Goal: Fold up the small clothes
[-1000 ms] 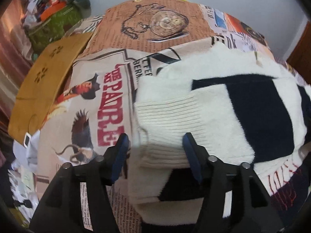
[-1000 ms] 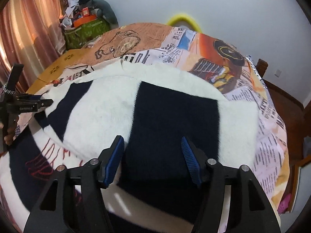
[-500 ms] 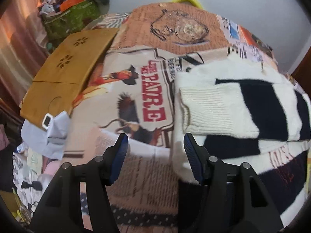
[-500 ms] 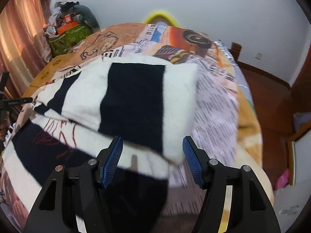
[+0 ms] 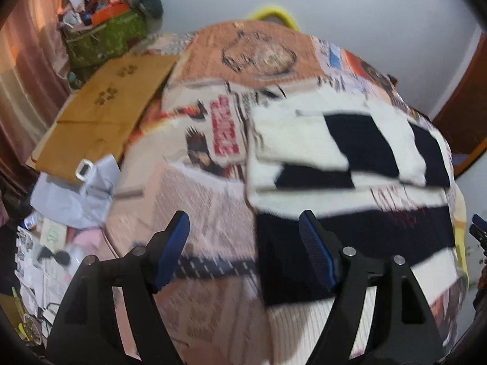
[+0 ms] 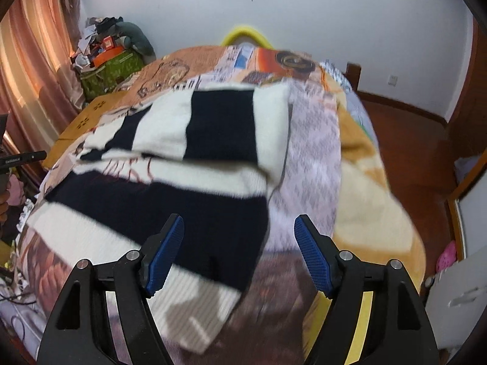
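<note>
One black-and-white striped sweater (image 5: 350, 182) lying on newspaper-print bedspread (image 5: 197, 213), sleeves folded in, left gripper (image 5: 243, 252) and right gripper (image 6: 239, 252) both spread, holding nothing

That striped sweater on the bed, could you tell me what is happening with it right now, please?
A person is folding a cream-and-navy striped sweater on a bed covered by a newspaper-print blanket, using two handheld tongs. Both sleeves already lie folded across the body. The left tongs and the right tongs are open and hold nothing, above the sweater's near corners. The lower part is not yet folded up.
</note>
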### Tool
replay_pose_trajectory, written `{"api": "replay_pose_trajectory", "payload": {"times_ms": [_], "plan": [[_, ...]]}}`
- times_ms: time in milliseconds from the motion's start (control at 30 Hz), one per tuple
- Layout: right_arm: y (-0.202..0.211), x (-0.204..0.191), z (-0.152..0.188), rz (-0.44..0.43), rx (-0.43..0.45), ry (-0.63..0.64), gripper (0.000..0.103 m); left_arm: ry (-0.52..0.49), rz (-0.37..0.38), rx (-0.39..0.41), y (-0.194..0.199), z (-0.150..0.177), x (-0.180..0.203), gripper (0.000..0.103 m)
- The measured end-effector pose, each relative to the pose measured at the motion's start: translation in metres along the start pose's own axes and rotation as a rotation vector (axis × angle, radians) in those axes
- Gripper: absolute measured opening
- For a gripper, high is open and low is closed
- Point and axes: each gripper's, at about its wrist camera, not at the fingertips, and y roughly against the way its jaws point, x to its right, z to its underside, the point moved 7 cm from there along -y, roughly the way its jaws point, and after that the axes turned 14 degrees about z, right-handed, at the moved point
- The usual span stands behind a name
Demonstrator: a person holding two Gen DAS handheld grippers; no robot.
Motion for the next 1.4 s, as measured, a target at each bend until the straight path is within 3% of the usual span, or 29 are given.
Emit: {"api": "replay_pose_trajectory", "payload": {"times_ms": [300, 400, 500, 567, 700, 767, 833, 1067, 1400], "plan": [[-0.016, -0.012, 0.05, -0.099, -0.123, -0.051, 0.072, 0.056, 0.065, -0.14, -0.027, 0.064, -0.001, 0.074], [-0.018, -0.02, 0.058, -0.142, -0.143, -0.06, 0.072, 0.083, 0.093, -0.133, -0.026, 0.076, 0.0, 0.073], [-0.02, -0.025, 0.062, -0.197, -0.161, -0.088, 0.068, 0.117, 0.138, -0.124, -0.025, 0.082, 0.003, 0.064], [-0.02, -0.029, 0.062, -0.224, -0.163, -0.099, 0.057, 0.119, 0.158, -0.122, -0.025, 0.082, 0.009, 0.054], [-0.016, -0.036, 0.059, -0.274, -0.159, -0.098, 0.031, 0.129, 0.218, -0.132, -0.025, 0.082, 0.019, 0.02], [-0.014, -0.039, 0.058, -0.278, -0.15, -0.088, 0.014, 0.126, 0.219, -0.133, -0.025, 0.081, 0.023, 0.016], [-0.01, -0.039, 0.054, -0.275, -0.131, -0.08, 0.008, 0.114, 0.216, -0.13, -0.024, 0.079, 0.027, 0.009], [0.008, -0.037, 0.023, -0.247, 0.007, -0.07, 0.007, 0.062, 0.204, -0.038, -0.002, 0.048, 0.04, 0.007], [0.023, -0.026, -0.057, -0.21, 0.175, -0.065, 0.007, -0.028, 0.191, 0.151, 0.029, -0.048, 0.061, 0.007]]}}
